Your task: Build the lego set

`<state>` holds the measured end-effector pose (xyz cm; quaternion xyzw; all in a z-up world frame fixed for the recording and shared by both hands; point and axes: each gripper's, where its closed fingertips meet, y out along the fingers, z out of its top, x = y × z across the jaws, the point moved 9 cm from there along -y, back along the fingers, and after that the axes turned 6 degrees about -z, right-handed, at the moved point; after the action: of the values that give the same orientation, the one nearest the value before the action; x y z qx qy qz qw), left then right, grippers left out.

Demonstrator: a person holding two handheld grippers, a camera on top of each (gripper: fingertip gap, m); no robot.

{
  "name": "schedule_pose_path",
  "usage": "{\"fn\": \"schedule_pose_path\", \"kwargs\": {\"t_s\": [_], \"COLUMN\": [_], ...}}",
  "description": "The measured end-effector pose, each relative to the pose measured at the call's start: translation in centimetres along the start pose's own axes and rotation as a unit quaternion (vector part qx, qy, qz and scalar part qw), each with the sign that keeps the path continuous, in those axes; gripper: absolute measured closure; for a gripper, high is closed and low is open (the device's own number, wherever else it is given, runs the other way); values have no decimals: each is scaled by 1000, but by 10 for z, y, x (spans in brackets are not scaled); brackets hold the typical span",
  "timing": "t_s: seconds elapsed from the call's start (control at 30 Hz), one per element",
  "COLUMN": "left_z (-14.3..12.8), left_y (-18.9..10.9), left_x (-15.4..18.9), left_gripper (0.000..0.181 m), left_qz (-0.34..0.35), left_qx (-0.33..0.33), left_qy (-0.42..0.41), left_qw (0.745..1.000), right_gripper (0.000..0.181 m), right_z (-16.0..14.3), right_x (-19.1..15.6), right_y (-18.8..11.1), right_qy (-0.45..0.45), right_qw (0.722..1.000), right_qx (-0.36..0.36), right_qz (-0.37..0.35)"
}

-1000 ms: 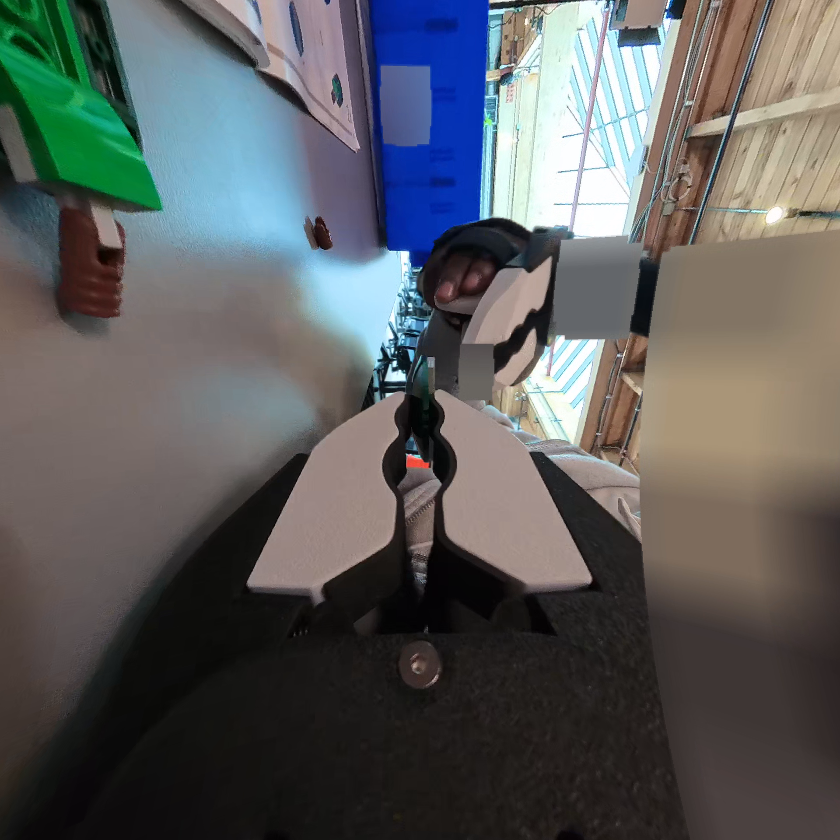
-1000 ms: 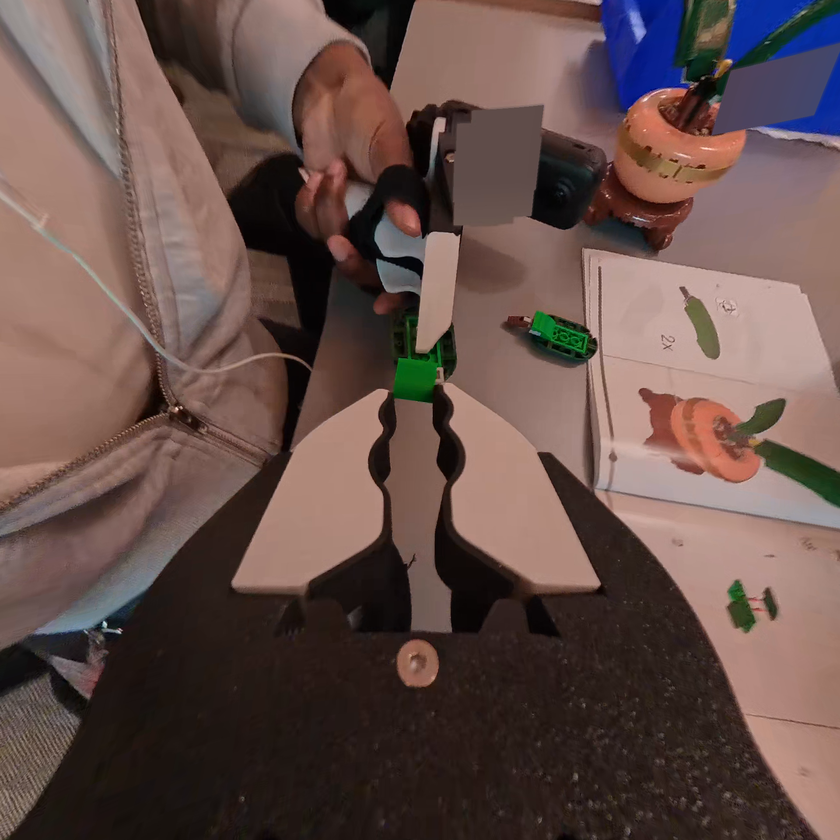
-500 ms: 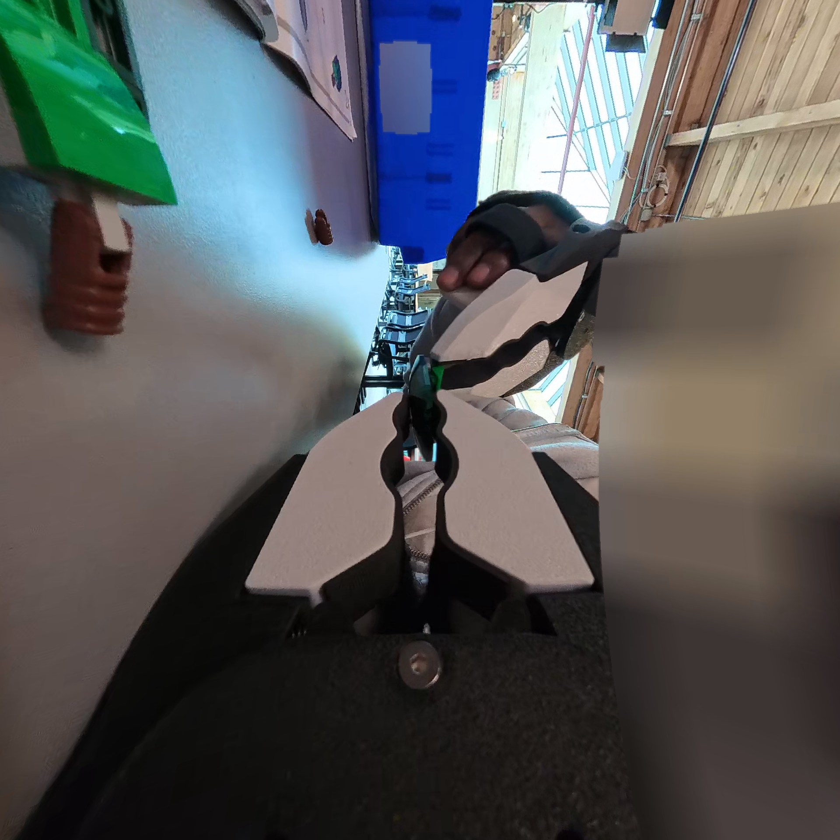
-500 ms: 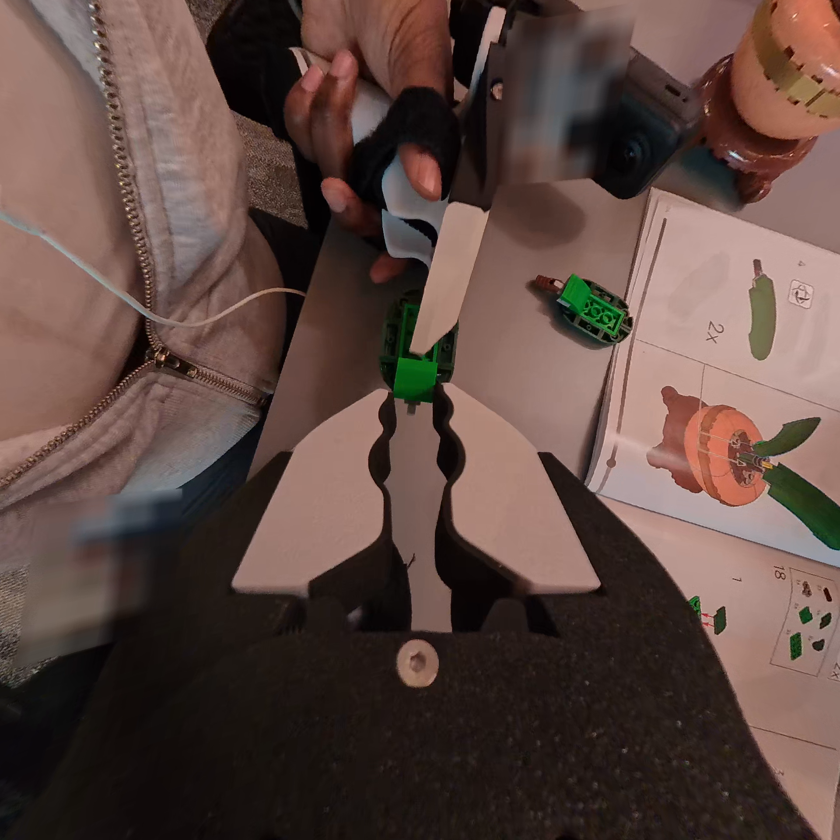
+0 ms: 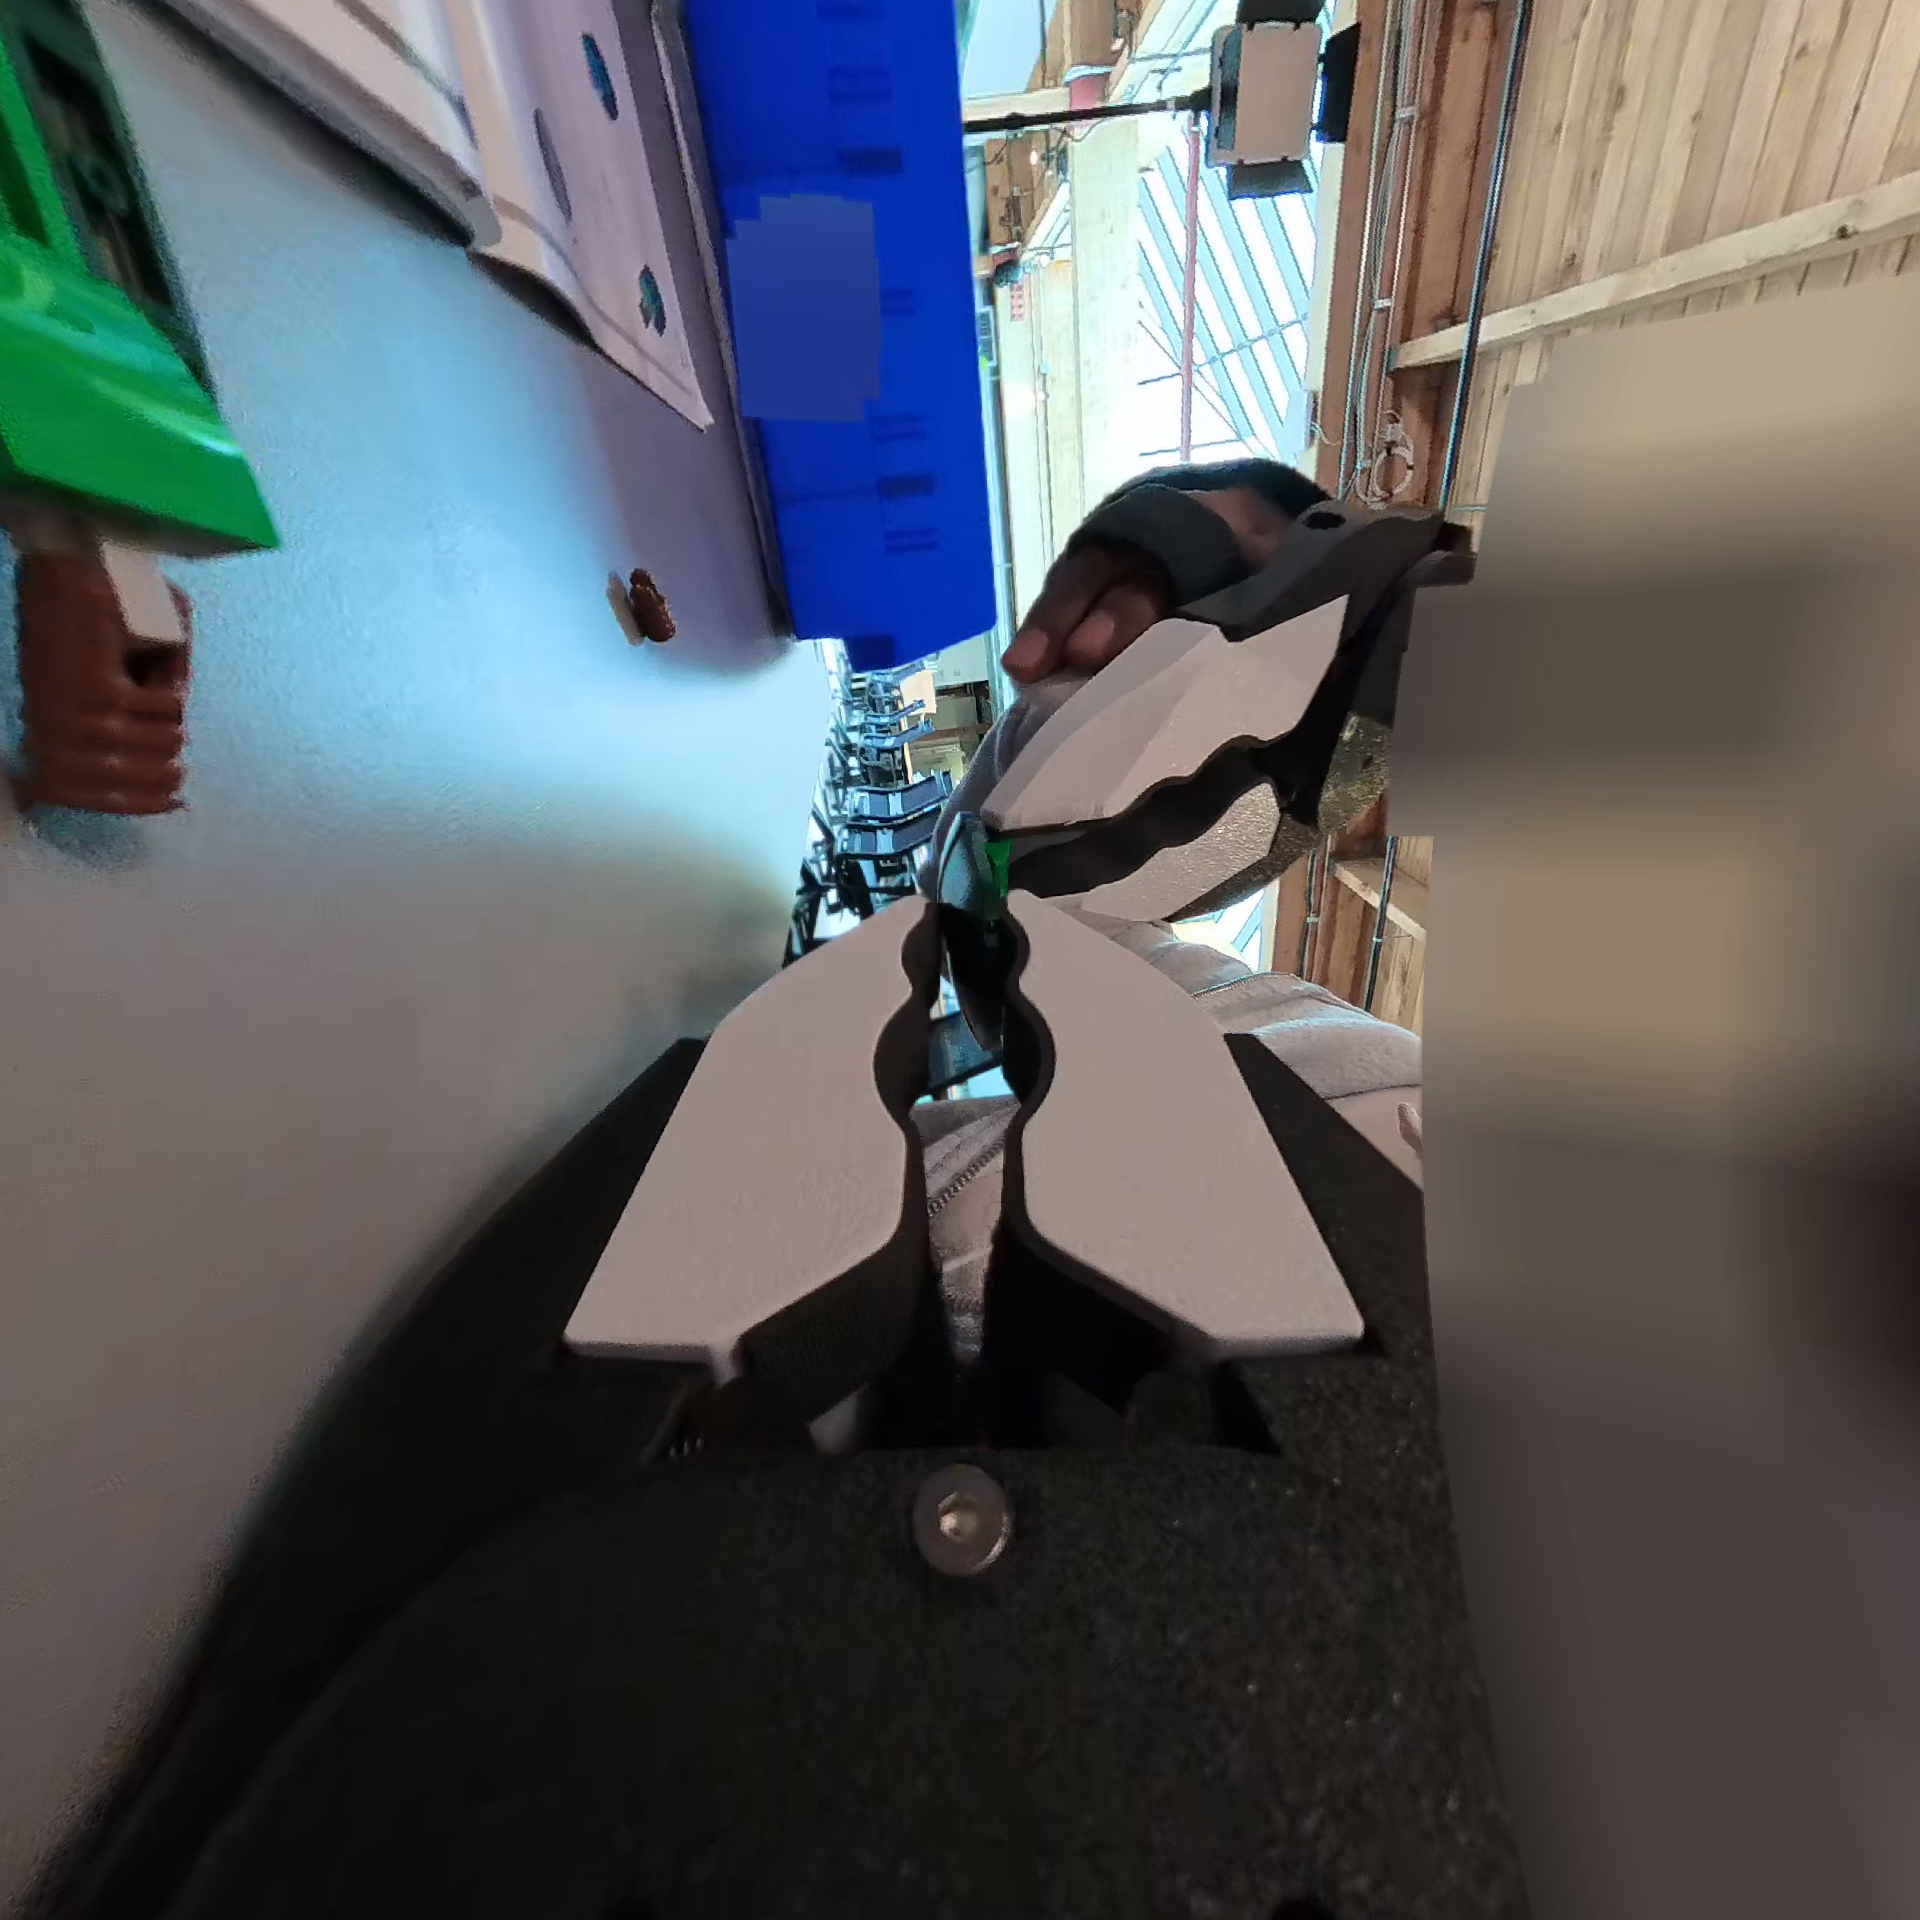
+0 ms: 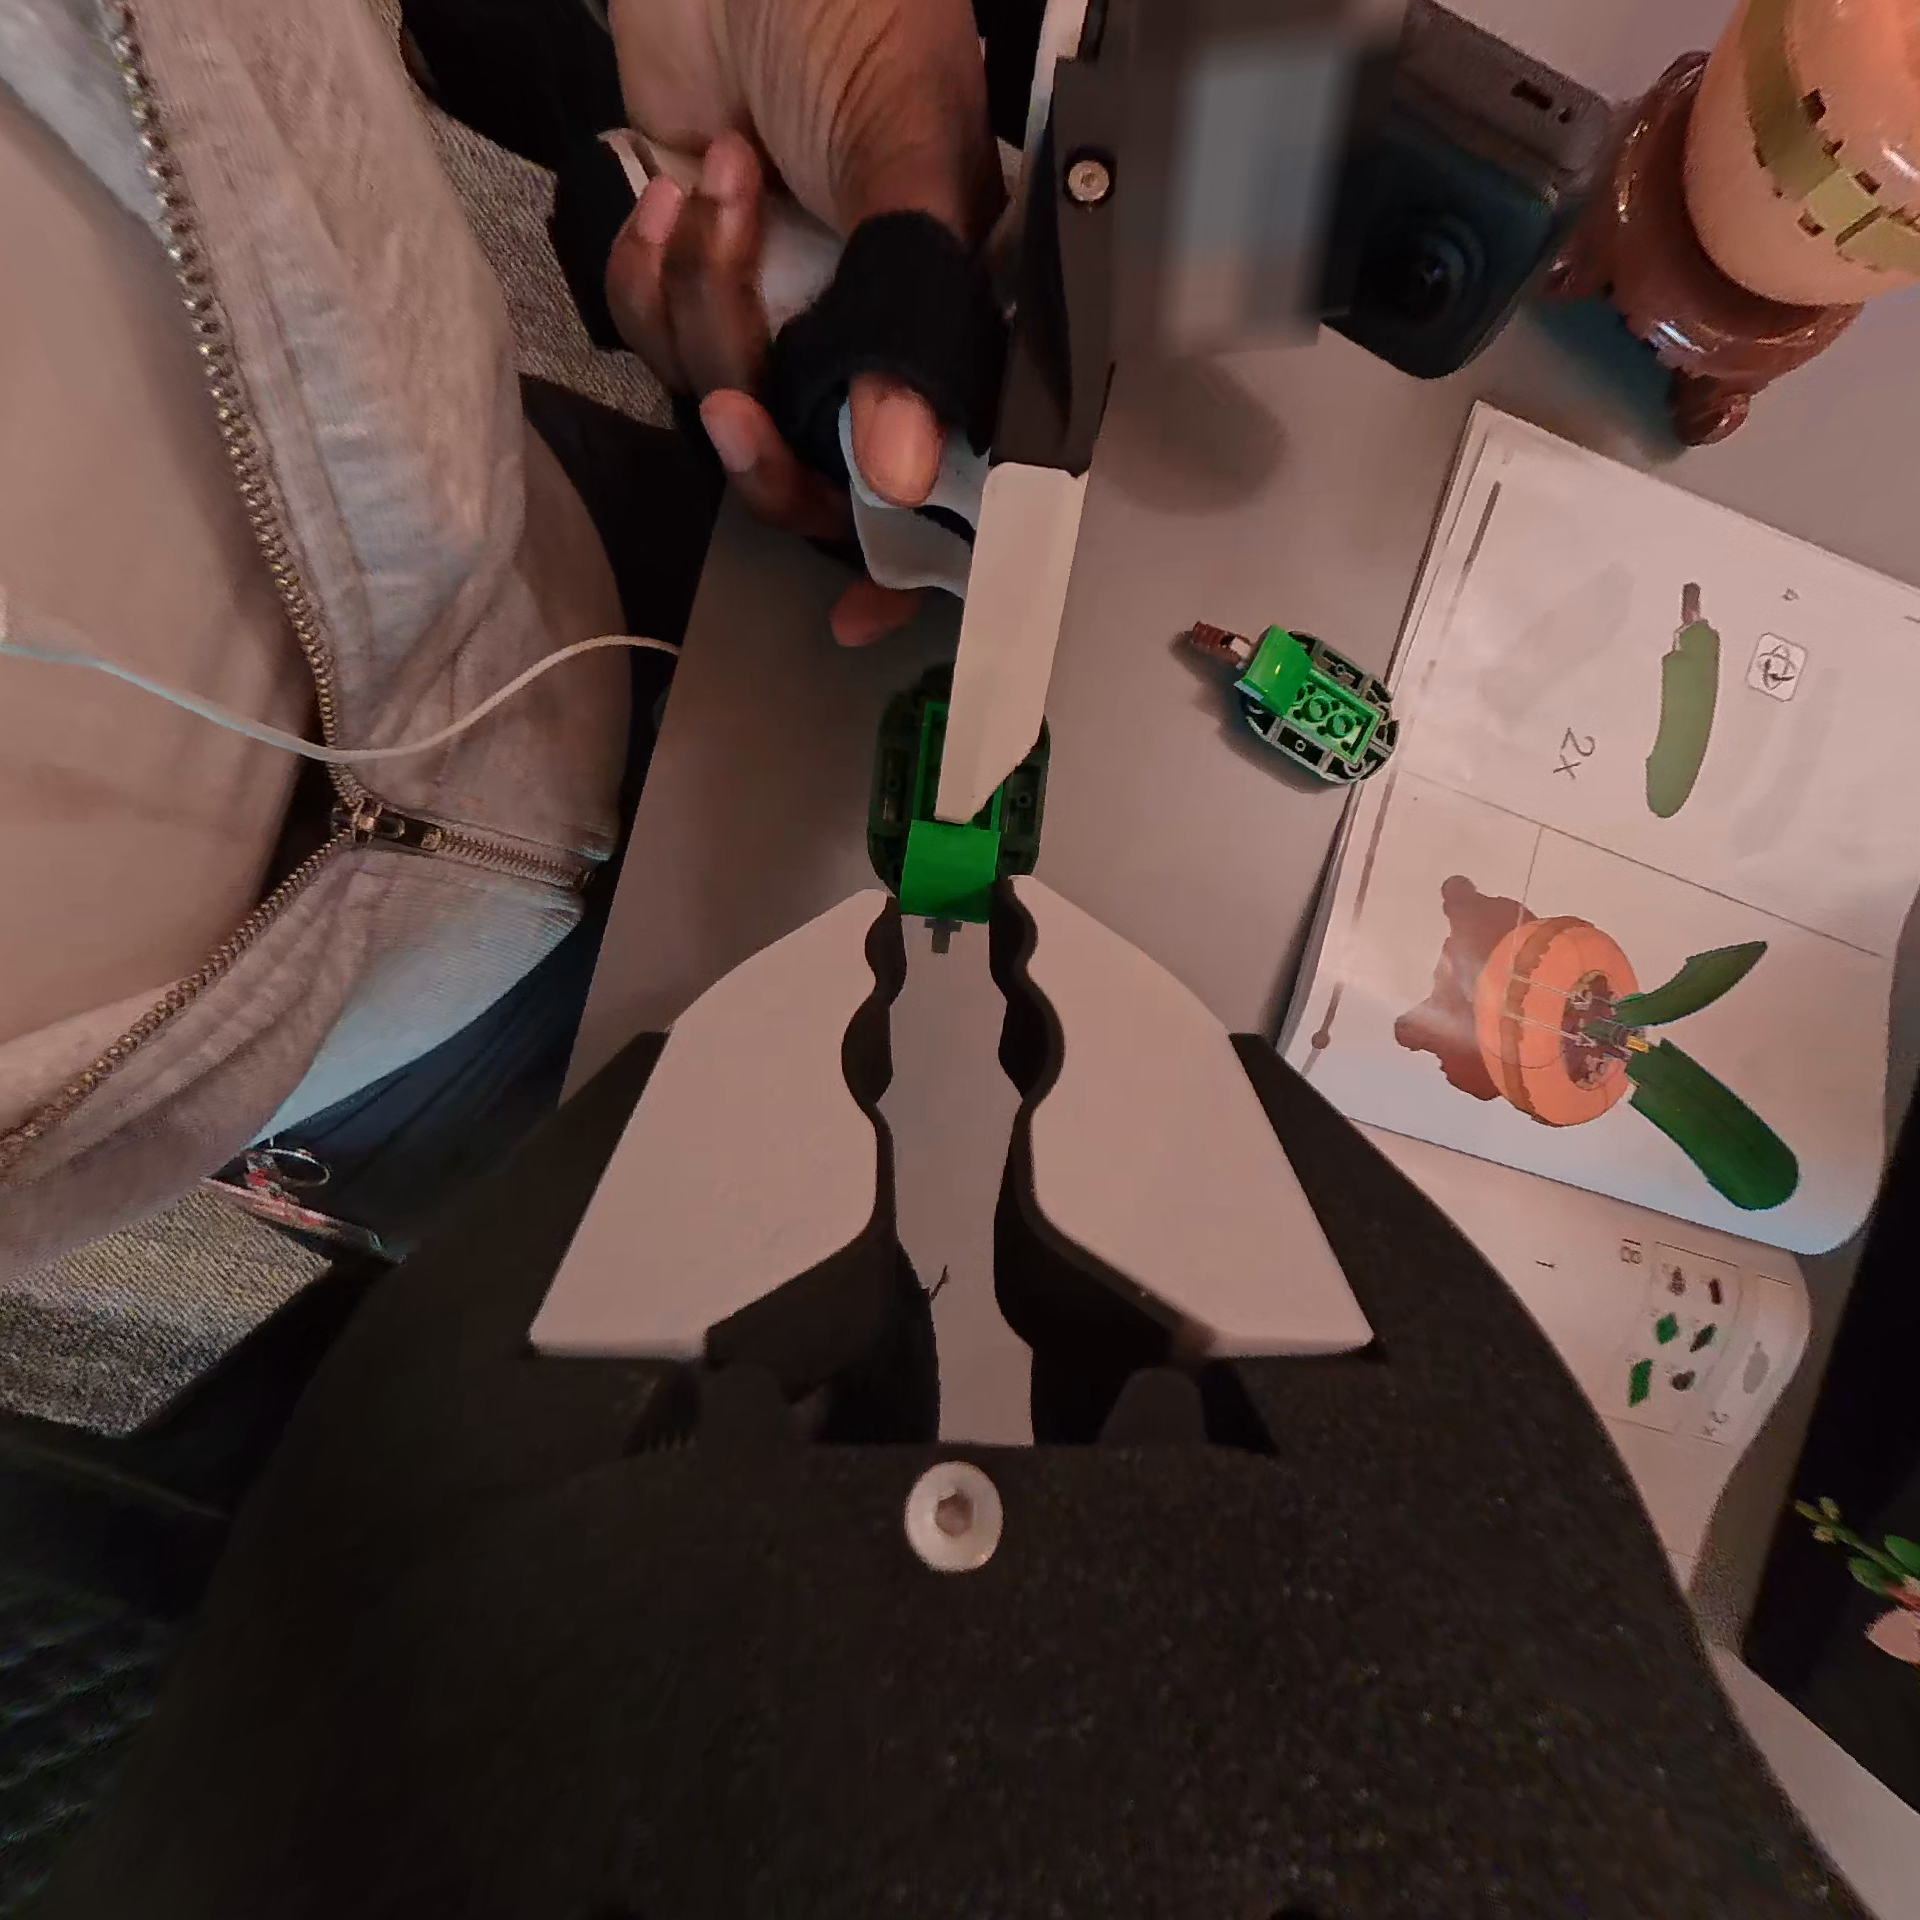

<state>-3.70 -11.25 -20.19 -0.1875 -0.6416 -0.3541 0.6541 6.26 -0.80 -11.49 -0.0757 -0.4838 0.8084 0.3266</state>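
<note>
Above surface (image 6: pixel 1143 499), left tool (image 6: pixel 961 800) clamps dark green leaf assembly (image 6: pixel 894 769); right tool (image 6: pixel 948 904) pinches its bright green brick (image 6: pixel 945 868). Step: seating brick. Next: firm aligned push.

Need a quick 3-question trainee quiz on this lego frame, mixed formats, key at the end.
1. True or false: the left claw is shut on the dark green leaf piece.
2. What grips the bright green sloped brick on that leaf?
A. the right claw
B. a bare hand
C. nothing
3. Fill in: a second, matching leaf assembly lies on the table beside the open ______.

Key: 1 true. 2 A. 3 instruction booklet.
</note>
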Motion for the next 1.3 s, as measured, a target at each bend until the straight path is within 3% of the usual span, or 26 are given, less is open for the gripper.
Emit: {"fn": "schedule_pose_path", "kwargs": {"t_s": [0.13,0.23,0.4,0.9,1.3], "left_z": [1,0,1,0,-1], "left_y": [0,2,4,5,7], "left_x": [2,4,3,3,2], "left_gripper": [173,163,171,172,173], "left_qz": [-14,-29,-25,-19,-18], "left_qx": [2,-2,5,-4,-12], "left_qy": [10,19,20,24,20], "left_qw": [1000,999,999,1000,1000], "right_gripper": [166,166,166,166,166], "right_z": [6,7,9,9,13], "right_x": [1,1,1,-1,-6], "right_y": [-3,0,-3,-7,-9], "right_qy": [-16,-22,-24,-46,-150], "right_qw": [1000,999,999,998,987], "right_qx": [-25,-37,-32,-45,-51], "right_qz": [-6,-3,-4,-12,-26]}}
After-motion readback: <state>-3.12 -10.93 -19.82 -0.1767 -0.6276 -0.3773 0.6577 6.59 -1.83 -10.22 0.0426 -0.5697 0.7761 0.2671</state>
